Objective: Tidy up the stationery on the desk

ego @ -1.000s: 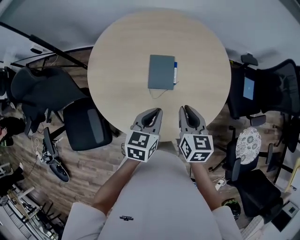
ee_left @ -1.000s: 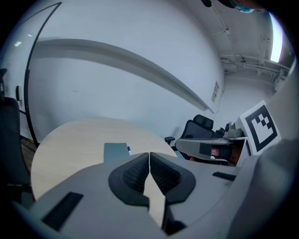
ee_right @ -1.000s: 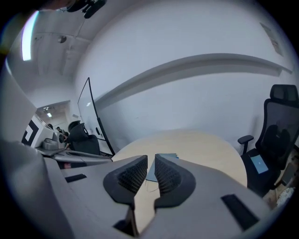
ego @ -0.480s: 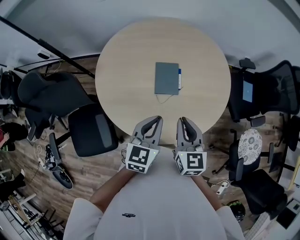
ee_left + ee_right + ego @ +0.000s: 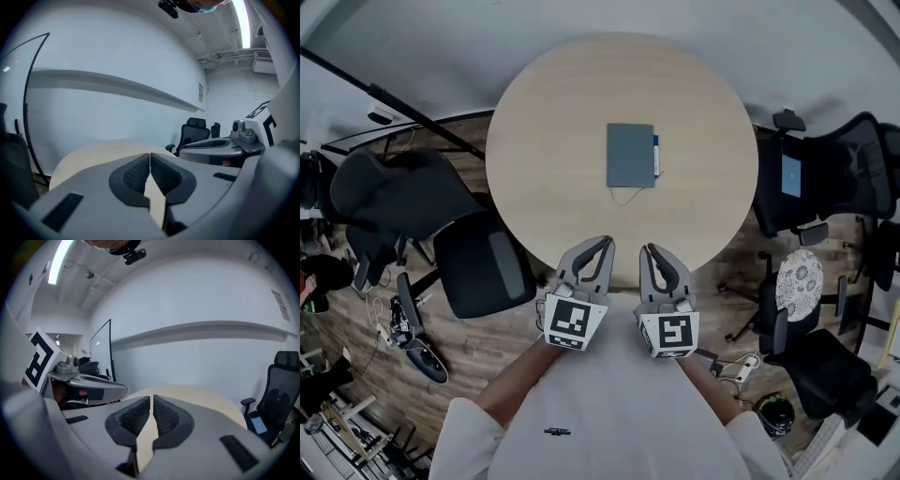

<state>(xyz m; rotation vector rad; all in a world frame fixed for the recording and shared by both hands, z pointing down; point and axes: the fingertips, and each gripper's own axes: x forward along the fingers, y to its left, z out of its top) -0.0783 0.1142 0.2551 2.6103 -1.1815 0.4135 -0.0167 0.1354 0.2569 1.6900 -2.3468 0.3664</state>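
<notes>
While left tool point(image 5: 605, 243), right tool point(image 5: 647, 249) hover closed, notebook point(image 5: 630, 156) lies well ahead.

One round table point(image 5: 553, 122), one grey notebook point(image 5: 630, 156), one blue pen point(image 5: 655, 152), two tools: left tool point(image 5: 607, 242), right tool point(image 5: 646, 249).

Notebook point(image 5: 630, 156) centred on table point(image 5: 544, 122), likely a pen point(image 5: 655, 156) against notebook's right edge, chair point(image 5: 483, 262) left of table

Black office chair point(image 5: 478, 267) at left, another point(image 5: 853, 178) at right; wood-plank floor point(image 5: 483, 354); pale wall point(image 5: 581, 19) beyond.
</notes>
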